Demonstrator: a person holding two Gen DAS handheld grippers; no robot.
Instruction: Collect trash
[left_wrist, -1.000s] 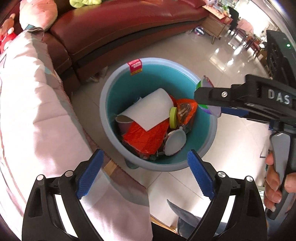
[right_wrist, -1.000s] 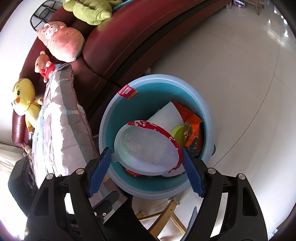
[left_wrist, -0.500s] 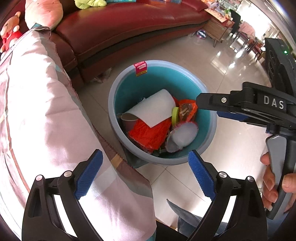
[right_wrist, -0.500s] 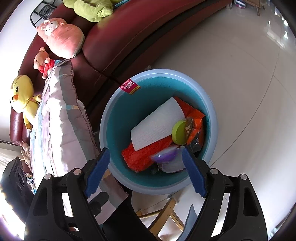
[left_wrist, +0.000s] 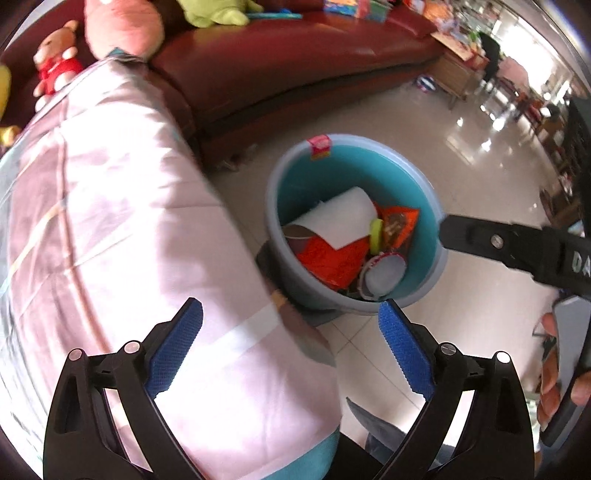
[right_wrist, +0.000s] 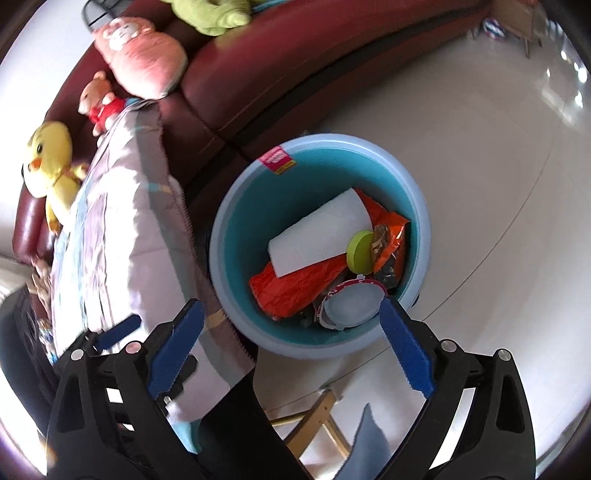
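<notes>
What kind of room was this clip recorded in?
Most likely a home living room. A long dark red leather sofa holds plush toys, including a yellow duck. On the glossy tiled floor beside it stands a blue bucket used for trash.

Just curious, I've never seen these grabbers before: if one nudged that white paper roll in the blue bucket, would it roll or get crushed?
The paper roll lies on its side atop an orange wrapper, so it would probably roll. It looks soft and light, likely denting under a pinch.
</notes>
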